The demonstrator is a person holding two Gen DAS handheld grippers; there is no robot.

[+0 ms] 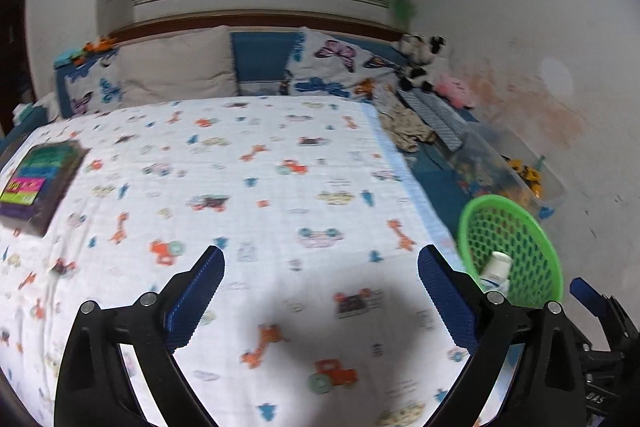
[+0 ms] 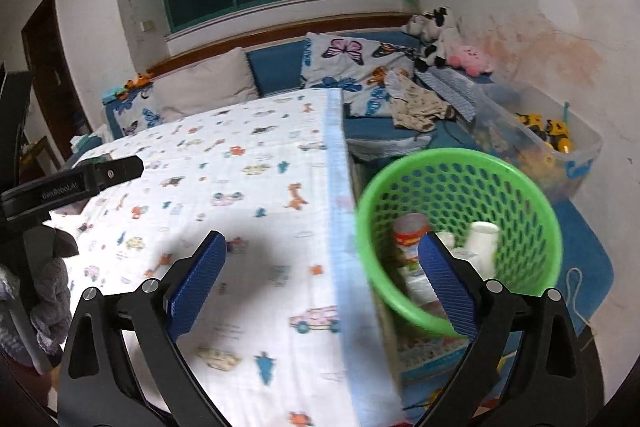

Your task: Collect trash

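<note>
A green mesh basket [image 2: 460, 167] stands at the right side of the bed. It holds a white cup [image 2: 484, 247], a red-labelled can [image 2: 410, 231] and other wrappers. In the left wrist view the basket [image 1: 516, 239] sits at the right with a white bottle [image 1: 498, 269] inside. My left gripper [image 1: 320, 291] is open and empty above the printed sheet [image 1: 260, 187]. My right gripper [image 2: 322, 283] is open and empty, its right finger in front of the basket's near side. A dark purple packet [image 1: 36, 183] lies on the sheet at the far left.
Pillows [image 1: 176, 67] and plush toys [image 1: 420, 63] line the headboard. A clear bin of toys [image 2: 536, 143] stands against the right wall, with crumpled clothes [image 2: 416, 107] beside it. The left gripper's body [image 2: 72, 183] shows at the left of the right wrist view.
</note>
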